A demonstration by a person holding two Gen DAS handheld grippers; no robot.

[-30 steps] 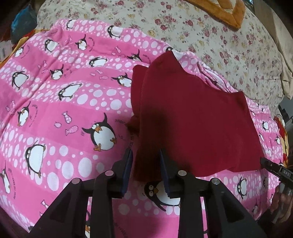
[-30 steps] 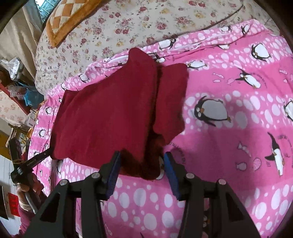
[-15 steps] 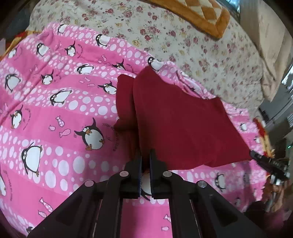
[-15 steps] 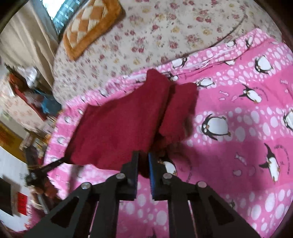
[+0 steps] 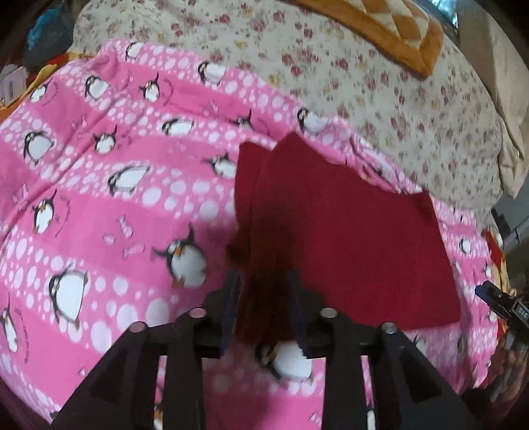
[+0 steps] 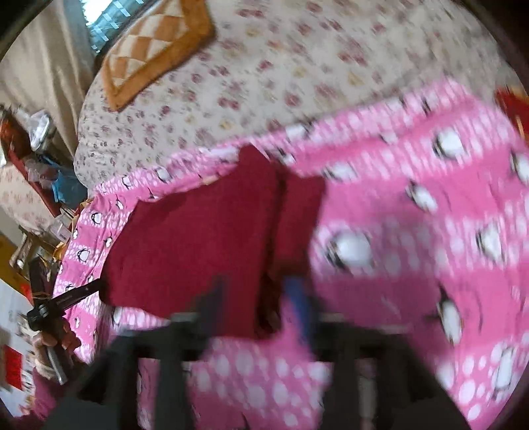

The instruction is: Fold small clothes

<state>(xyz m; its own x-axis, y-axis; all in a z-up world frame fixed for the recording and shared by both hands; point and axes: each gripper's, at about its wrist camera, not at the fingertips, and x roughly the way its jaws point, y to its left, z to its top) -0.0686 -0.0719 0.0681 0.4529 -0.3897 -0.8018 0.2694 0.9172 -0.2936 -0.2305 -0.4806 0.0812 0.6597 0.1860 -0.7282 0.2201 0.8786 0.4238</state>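
Bed with flowered sheet [image 5: 380,82], orange cushion [image 5: 390,29] on it. Pink penguin blanket [image 5: 99,215] nearer. Dark red garment [image 5: 347,238] lies flat on blanket. Left gripper [image 5: 263,307] fingers apart around garment's near edge; right gripper [image 6: 261,314] likewise, blurred.

A pink penguin blanket [image 5: 99,205] overlaps a floral bedspread [image 5: 380,89] bearing an orange cushion [image 6: 155,43].
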